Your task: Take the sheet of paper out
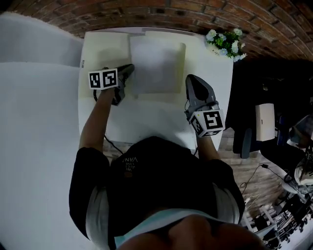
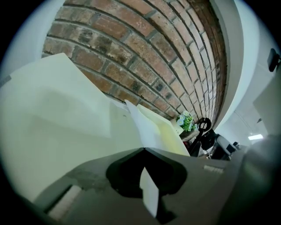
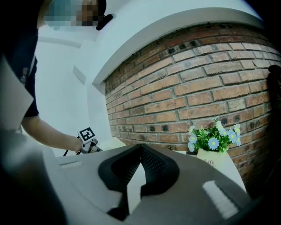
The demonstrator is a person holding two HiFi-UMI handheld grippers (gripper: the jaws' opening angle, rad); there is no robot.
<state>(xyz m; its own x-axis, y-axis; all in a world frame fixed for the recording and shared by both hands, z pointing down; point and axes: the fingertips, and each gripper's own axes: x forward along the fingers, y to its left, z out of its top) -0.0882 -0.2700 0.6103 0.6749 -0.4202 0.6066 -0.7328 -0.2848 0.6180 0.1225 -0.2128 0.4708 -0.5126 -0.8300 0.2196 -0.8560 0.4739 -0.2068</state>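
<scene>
A pale grey sheet of paper [image 1: 155, 63] lies tilted over a cream folder [image 1: 182, 49] at the back of the white table [image 1: 146, 122]. My left gripper [image 1: 129, 71] is shut on the sheet's left edge. In the left gripper view a white strip of the sheet [image 2: 149, 193] sits between the closed jaws of the left gripper [image 2: 144, 150], and the folder [image 2: 169, 134] lies just to its right. My right gripper [image 1: 190, 79] is at the folder's right edge. The right gripper [image 3: 140, 147] is shut, with a thin pale edge pinched between its jaws.
A small pot of blue and white flowers [image 1: 226, 43] stands at the table's back right corner, against a brick wall [image 1: 122, 12]. Dark furniture and cables [image 1: 274, 146] crowd the floor on the right. A white surface [image 1: 34, 122] lies to the left.
</scene>
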